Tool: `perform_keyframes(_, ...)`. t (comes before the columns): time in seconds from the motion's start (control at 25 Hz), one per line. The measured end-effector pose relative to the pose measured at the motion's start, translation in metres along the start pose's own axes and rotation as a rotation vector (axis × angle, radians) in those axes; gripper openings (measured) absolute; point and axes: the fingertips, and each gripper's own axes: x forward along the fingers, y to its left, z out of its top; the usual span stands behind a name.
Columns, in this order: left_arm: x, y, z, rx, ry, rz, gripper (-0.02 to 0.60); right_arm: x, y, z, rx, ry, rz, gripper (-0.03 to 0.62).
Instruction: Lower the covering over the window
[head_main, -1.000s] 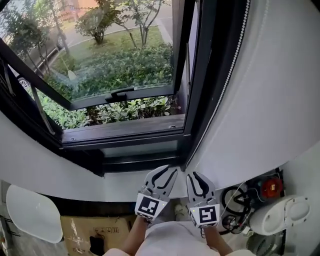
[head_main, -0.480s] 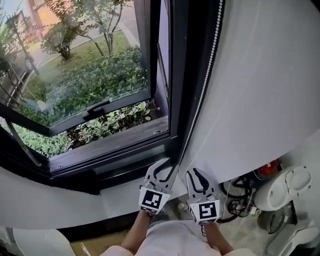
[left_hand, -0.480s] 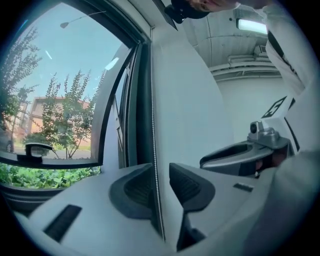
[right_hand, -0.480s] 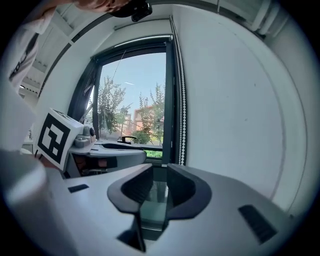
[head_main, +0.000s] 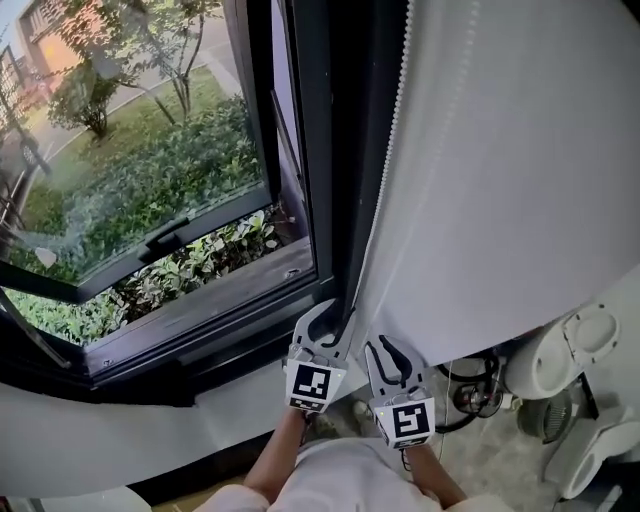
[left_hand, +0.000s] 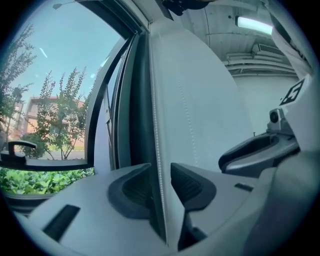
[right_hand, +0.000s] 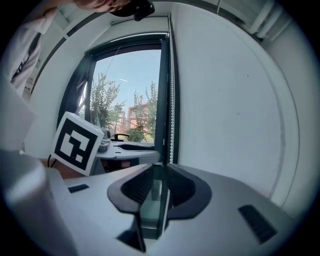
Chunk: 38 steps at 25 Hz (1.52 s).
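Bead chain (head_main: 380, 170) for the window covering hangs straight down the right edge of the dark window frame (head_main: 330, 150), right beside the white wall (head_main: 500, 180). Both tools are at its lower end, near the sill. Left hand-held gripper (head_main: 330, 318) sits higher and points about level. In the left gripper view the chain (left_hand: 154, 115) runs between its jaws, the jaws have just been opening, and there's a clear gap on both sides, so no grip. Right hand-held gripper (head_main: 385, 350) is just beside and slightly below the left one. The right gripper view shows the chain (right_hand: 172, 100) passing through its narrower jaw gap, close to the right-hand pad. Those jaws have also just been opening, and they look apart, not clamped. Glass is uncovered. The lower sash (head_main: 165, 240) is tilted outward, with shrubs (head_main: 150, 190) and trees outside. On the floor at lower right are a white fan (head_main: 575, 345) and a tangle of black cables (head_main: 470, 385).
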Motion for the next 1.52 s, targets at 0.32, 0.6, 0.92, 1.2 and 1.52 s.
perform_keyframes(0.32,0.031,0.007,-0.012,-0.016,0.039,0.034,0.166,0.000,-0.003,0.002,0.005,-0.016,-0.018,0.083)
perform_keyframes(0.6,0.050,0.014,-0.018,-0.022,0.056,0.067,0.169,-0.002,-0.003,0.001,0.011,-0.009,-0.035,0.083)
perform_keyframes(0.92,0.059,0.024,-0.021,-0.027,0.080,0.144,0.125,-0.008,-0.005,0.006,0.008,-0.024,-0.059,0.083)
perform_keyframes(1.2,0.051,0.023,-0.022,-0.071,0.083,0.074,0.033,-0.016,-0.004,0.010,0.005,-0.033,-0.068,0.083)
perform_keyframes(1.52,0.023,0.011,-0.024,-0.099,0.079,-0.021,0.020,-0.016,0.010,0.022,-0.027,-0.054,-0.017,0.052)
